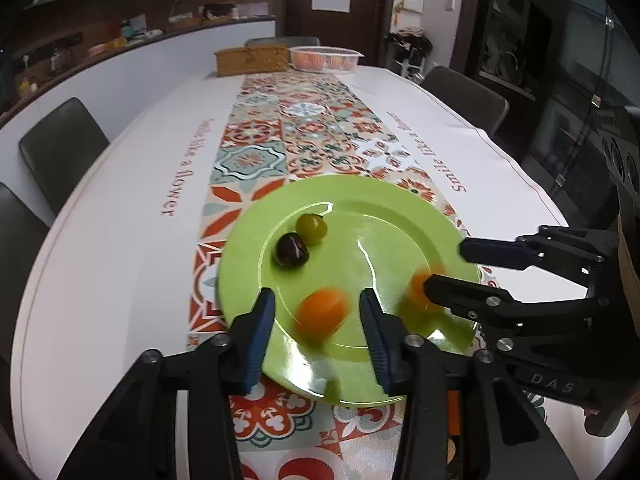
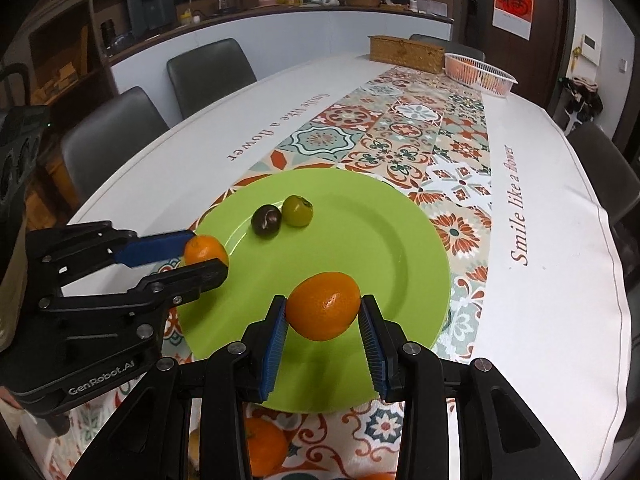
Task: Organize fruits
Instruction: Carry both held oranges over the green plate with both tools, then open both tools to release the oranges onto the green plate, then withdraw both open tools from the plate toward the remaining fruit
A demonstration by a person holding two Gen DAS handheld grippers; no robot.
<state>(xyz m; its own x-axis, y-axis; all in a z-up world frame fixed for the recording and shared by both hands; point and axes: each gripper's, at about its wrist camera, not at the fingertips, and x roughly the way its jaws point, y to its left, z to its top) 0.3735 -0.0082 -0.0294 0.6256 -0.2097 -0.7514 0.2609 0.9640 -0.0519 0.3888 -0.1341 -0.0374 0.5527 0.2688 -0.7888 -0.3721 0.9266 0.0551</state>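
Two oranges btwn tongs

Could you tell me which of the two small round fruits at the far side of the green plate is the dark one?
The dark fruit is the left one of the pair, nearer the left claw; its neighbour is yellow-green.

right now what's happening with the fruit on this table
A person with a gripper in each hand is putting fruit on a green plate. The right gripper has an orange between its fingers above the plate, and the left gripper has another orange at the plate's edge. A dark plum and a green fruit already lie there.
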